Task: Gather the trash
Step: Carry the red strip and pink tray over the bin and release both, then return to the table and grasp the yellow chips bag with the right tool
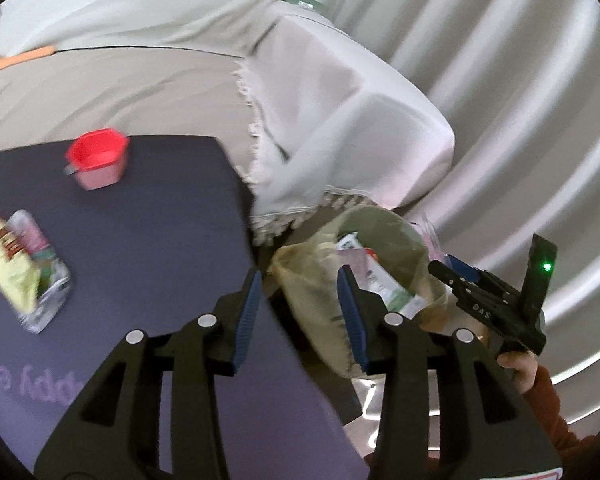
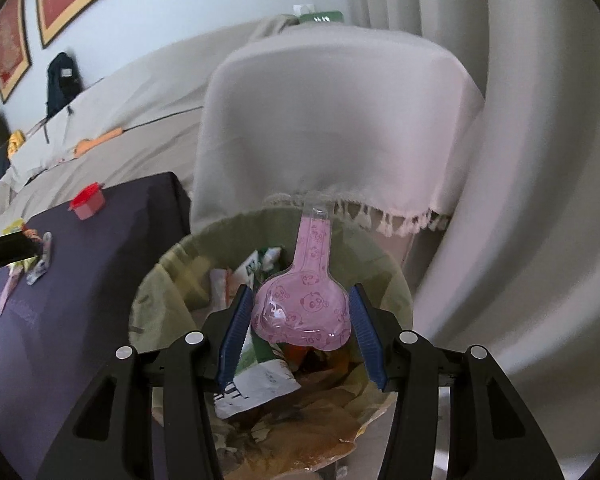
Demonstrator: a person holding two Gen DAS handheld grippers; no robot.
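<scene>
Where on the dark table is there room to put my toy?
Bare room lies between the red cup and the table edge nearest the bin. It is crowded by the wrappers on the left.

The bin point(image 2: 172, 264) stands directly below and ahead of the right hand-held gripper point(image 2: 298, 334), with wrappers point(image 2: 260, 384) lying inside it. A plastic blister pack point(image 2: 300, 304) sits between that gripper's fingers, over the bin's opening. The worktop point(image 2: 80, 300) lies to the left of the bin, just beside it. On the worktop, a small cup point(image 1: 98, 158) stands at the far side and a heap of wrappers point(image 1: 24, 268) lies left of the left hand-held gripper point(image 1: 300, 320). A draped armchair point(image 2: 332, 120) stands behind the bin, with a covered sofa point(image 1: 120, 60) behind the worktop.
</scene>
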